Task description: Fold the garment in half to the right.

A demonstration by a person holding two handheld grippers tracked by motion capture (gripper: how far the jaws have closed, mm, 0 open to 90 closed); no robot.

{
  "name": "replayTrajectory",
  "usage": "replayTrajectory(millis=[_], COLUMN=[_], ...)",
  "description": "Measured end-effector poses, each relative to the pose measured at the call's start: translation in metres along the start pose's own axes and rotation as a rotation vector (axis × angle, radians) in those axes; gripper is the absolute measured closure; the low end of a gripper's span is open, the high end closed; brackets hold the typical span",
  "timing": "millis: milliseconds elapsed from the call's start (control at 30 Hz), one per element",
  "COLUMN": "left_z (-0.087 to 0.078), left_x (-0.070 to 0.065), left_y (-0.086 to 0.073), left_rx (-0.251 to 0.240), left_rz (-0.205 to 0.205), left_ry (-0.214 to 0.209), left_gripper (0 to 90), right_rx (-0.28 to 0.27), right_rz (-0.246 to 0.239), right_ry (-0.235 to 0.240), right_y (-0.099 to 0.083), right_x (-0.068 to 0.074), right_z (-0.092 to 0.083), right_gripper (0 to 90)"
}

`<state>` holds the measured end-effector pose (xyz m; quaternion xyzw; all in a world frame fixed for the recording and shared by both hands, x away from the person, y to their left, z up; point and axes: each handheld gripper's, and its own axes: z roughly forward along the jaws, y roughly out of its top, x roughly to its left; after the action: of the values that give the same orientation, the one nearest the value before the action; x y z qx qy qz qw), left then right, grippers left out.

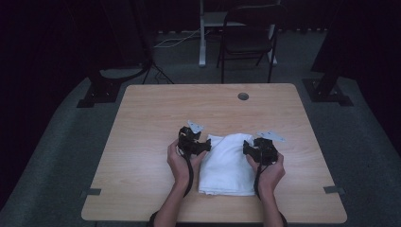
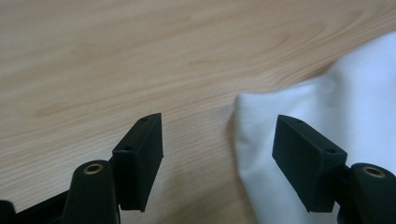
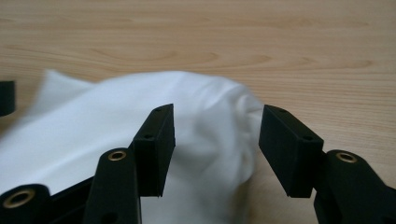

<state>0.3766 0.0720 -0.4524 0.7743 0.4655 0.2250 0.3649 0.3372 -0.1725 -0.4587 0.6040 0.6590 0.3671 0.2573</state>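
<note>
Folded white cloth (image 1: 227, 164) lying mid-desk (image 1: 142, 123), flanked at its far corners by left gripper (image 1: 195, 144) and right gripper (image 1: 257, 149), fingers (image 2: 140, 158) parted, empty. Probably pre-grasp; next: closing on each corner's edge.

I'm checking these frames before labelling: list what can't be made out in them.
- High view: the edges of the white cloth under the left gripper and right gripper are hidden by them.
- Left gripper view: the cloth is cut off by the right edge.
- Right gripper view: the cloth's near part is hidden behind the jaws; its fold count can't be told.
</note>
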Motion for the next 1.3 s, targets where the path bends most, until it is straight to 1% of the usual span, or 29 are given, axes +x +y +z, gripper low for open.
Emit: replayTrajectory(millis=[33,100,167,200,233,300,333,400,467,600,667,700,833,867,900,933,967,1000,1033,1133,1233,1267,1300], left_z=[-0.008,-0.024,-0.038,-0.045,-0.048,-0.054,-0.056,-0.058,-0.06,-0.061,-0.059,-0.057,-0.052,-0.052,-0.047,-0.045,-0.045,-0.039,-0.036,-0.026,-0.016,-0.016,-0.008], left_x=[-0.001,-0.007,-0.018,-0.024,-0.027,-0.038,-0.043,-0.052,-0.058,-0.068,-0.071,-0.072,-0.072,-0.072,-0.069,-0.067,-0.067,-0.061,-0.058,-0.047,-0.04,-0.04,-0.033], left_y=[0.0,-0.001,-0.004,-0.008,-0.011,-0.021,-0.025,-0.035,-0.041,-0.051,-0.055,-0.056,-0.055,-0.055,-0.053,-0.051,-0.051,-0.047,-0.045,-0.035,-0.024,-0.024,-0.017], left_rx=[-0.015,-0.049,-0.062,-0.073,-0.074,-0.073,-0.068,-0.058,-0.046,-0.022,0.006,0.021,0.06,0.06,0.078,0.087,0.087,0.099,0.105,0.126,0.147,0.147,0.155], left_rz=[0.006,0.011,0.052,0.067,0.074,0.101,0.107,0.121,0.13,0.163,0.177,0.19,0.228,0.228,0.243,0.242,0.242,0.234,0.235,0.225,0.228,0.228,0.223], left_ry=[-0.005,-0.036,-0.053,-0.073,-0.086,-0.105,-0.119,-0.135,-0.155,-0.165,-0.177,-0.175,-0.153,-0.153,-0.136,-0.136,-0.136,-0.133,-0.13,-0.129,-0.103,-0.103,-0.094], left_gripper=[34.5,34.5,34.4,34.4,34.4,34.4,34.3,34.1,34.0,33.0,32.1,31.6,31.5,31.6,31.6,31.6,31.5,31.5,31.6,31.6,31.5,31.5,31.5], right_rx=[-0.009,-0.026,-0.031,-0.034,-0.032,-0.031,-0.021,0.006,0.049,0.061,0.071,0.08,0.096,0.096,0.102,0.109,0.109,0.115,0.121,0.134,0.149,0.152,0.154], right_rz=[-0.004,-0.027,-0.041,-0.051,-0.066,-0.081,-0.096,-0.122,-0.148,-0.176,-0.186,-0.194,-0.231,-0.231,-0.236,-0.251,-0.251,-0.252,-0.249,-0.24,-0.254,-0.252,-0.251], right_ry=[0.014,0.033,0.045,0.051,0.055,0.069,0.084,0.098,0.129,0.144,0.149,0.151,0.141,0.141,0.141,0.146,0.146,0.144,0.141,0.14,0.133,0.136,0.14], right_y=[-0.001,-0.005,-0.012,-0.016,-0.022,-0.031,-0.038,-0.049,-0.06,-0.068,-0.07,-0.071,-0.07,-0.07,-0.069,-0.065,-0.065,-0.063,-0.057,-0.047,-0.035,-0.031,-0.025], right_x=[0.003,0.011,0.019,0.022,0.026,0.029,0.032,0.036,0.04,0.042,0.042,0.042,0.047,0.047,0.049,0.052,0.052,0.053,0.056,0.058,0.061,0.061,0.061], right_z=[-0.006,-0.017,-0.029,-0.034,-0.04,-0.047,-0.05,-0.054,-0.057,-0.063,-0.062,-0.06,-0.054,-0.054,-0.053,-0.048,-0.048,-0.046,-0.038,-0.025,-0.012,-0.006,0.001], right_gripper=[44.8,44.5,44.3,44.3,44.3,44.5,44.4,44.4,44.1,44.1,44.0,43.9,43.2,43.2,42.7,41.2,41.2,40.0,37.6,36.2,35.2,35.1,34.9])
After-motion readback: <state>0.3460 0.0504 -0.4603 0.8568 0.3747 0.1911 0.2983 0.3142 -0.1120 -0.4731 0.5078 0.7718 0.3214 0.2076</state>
